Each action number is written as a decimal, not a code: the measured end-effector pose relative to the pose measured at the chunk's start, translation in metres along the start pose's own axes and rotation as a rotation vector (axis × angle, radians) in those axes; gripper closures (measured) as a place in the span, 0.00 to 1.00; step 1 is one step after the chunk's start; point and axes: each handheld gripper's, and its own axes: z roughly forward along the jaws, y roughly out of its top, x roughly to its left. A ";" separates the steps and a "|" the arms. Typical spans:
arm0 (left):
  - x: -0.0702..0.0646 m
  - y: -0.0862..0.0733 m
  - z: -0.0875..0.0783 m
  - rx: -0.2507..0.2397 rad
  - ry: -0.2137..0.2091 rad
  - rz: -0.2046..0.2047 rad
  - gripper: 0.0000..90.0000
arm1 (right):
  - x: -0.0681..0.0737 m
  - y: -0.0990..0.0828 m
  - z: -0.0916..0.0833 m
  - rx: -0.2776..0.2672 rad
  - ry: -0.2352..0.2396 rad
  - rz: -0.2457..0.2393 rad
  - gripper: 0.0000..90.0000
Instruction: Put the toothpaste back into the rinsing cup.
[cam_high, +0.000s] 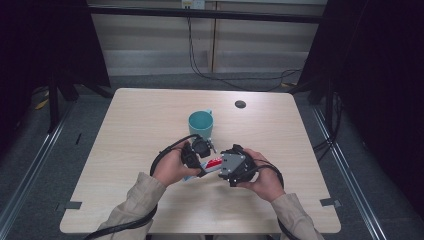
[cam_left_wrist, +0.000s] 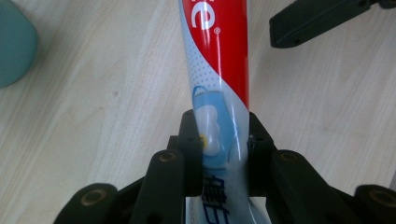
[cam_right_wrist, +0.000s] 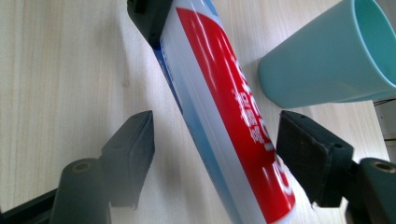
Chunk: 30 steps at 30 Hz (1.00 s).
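Holding the toothpaste tube (cam_left_wrist: 219, 93) tight, the left hand-held gripper (cam_left_wrist: 219, 149) waits; the right hand-held gripper (cam_right_wrist: 215, 154) sits open around it and could bump the teal cup (cam_right_wrist: 327, 60) over.

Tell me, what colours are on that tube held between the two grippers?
The toothpaste tube is red, white and light blue, clearest in the right gripper view.
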 end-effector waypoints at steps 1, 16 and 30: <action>0.000 0.001 0.001 0.000 -0.002 0.005 0.82 | 0.001 0.000 0.001 0.000 0.002 -0.004 0.33; 0.000 0.003 0.001 -0.034 -0.030 0.007 0.82 | 0.004 0.009 0.007 0.003 0.008 -0.060 0.39; 0.000 0.005 -0.002 -0.047 -0.044 0.021 0.82 | 0.002 0.011 0.005 0.018 0.005 -0.052 0.50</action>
